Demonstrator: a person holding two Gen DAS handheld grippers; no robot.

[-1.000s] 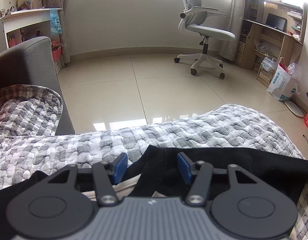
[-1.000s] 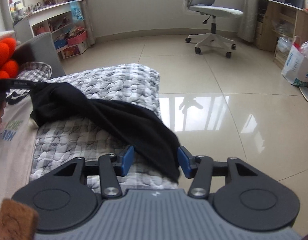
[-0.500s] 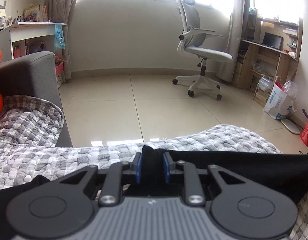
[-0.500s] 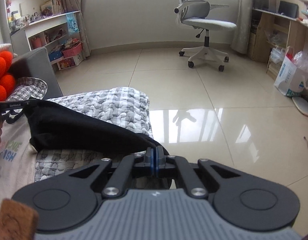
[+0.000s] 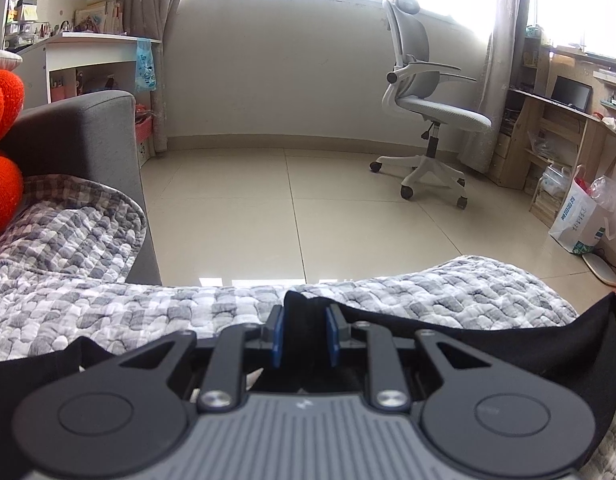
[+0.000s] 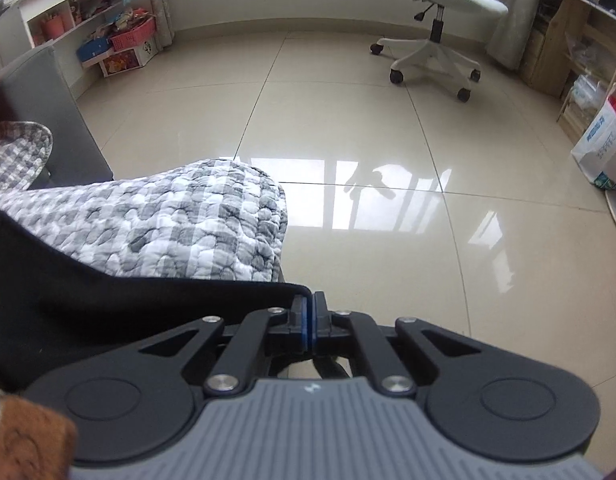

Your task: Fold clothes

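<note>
The black garment (image 5: 507, 344) lay along the bottom of both frames over the grey checked quilt (image 5: 108, 304). The left gripper (image 5: 306, 334) was clamped on a bunched fold; the right gripper (image 6: 309, 322) was pinched flat on the hem corner at lower centre. Best done taut — draw both corners level and apart before laying them over, lest the edge sag.

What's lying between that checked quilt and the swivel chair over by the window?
Only bare, glossy tiled floor lies between the checked quilt and the swivel chair; nothing stands on that stretch. The right wrist view shows it best; the left wrist view agrees.
</note>
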